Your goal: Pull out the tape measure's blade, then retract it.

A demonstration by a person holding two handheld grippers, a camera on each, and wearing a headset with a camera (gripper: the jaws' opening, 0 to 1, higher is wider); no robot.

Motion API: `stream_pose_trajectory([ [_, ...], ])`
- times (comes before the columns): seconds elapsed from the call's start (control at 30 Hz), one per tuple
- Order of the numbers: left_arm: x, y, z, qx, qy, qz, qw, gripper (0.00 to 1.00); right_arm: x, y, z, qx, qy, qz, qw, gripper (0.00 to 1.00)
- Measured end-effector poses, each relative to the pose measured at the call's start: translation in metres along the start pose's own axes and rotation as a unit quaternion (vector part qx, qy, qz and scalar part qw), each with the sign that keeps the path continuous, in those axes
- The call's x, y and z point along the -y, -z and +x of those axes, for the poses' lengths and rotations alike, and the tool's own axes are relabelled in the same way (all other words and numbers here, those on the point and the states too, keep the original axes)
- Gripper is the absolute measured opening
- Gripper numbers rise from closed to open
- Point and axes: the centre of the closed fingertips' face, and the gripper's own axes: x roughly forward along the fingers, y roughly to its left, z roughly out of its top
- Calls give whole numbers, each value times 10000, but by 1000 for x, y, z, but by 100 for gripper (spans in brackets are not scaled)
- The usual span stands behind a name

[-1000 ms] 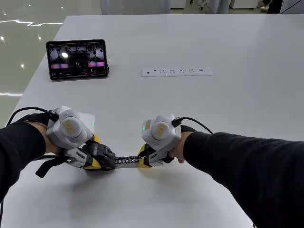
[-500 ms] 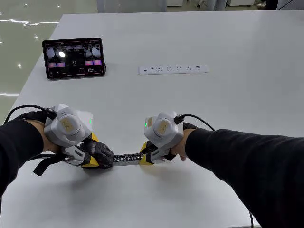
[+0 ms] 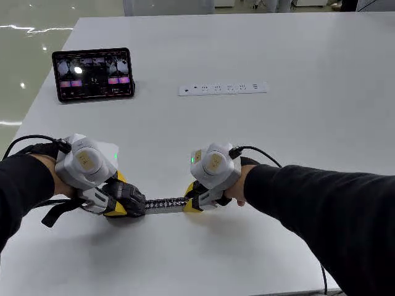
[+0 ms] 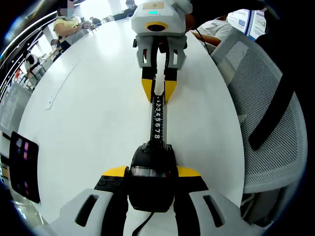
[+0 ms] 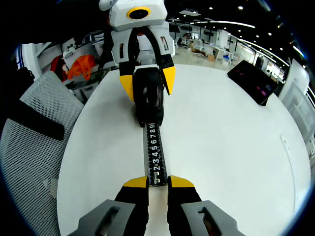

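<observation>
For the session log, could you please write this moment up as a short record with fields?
Left hand-held gripper: shut on the black tape measure case
Right hand-held gripper: shut on the tip of the black numbered metal blade
Blade state: drawn out a short way over the white table
Far side: black tablet with lit screen; white power strip

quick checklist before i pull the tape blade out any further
1. left gripper clamped on the tape measure case: ok
2. right gripper pinching the blade at its tip: ok
3. blade straight between the grippers: ok
4. room to pull on, with the tablet and power strip far off: ok
5. blade lock off: cannot tell
</observation>
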Motion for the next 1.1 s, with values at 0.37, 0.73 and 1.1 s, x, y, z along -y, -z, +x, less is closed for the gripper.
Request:
stream_pose_trajectory([
  [0.37, 1, 0, 0, -4, -3, 1, 10000, 30, 0, 6, -4, -13, 17, 30, 10000, 10],
  [0.73, 1, -1, 0, 3, -1, -5, 10000, 30, 1, 11, -8, -47, 30, 59, 10000, 10],
  [1.1, 1, -1, 0, 4, -8, -1, 10000, 30, 1, 15, -14, -81, 23, 65, 9999, 10],
])
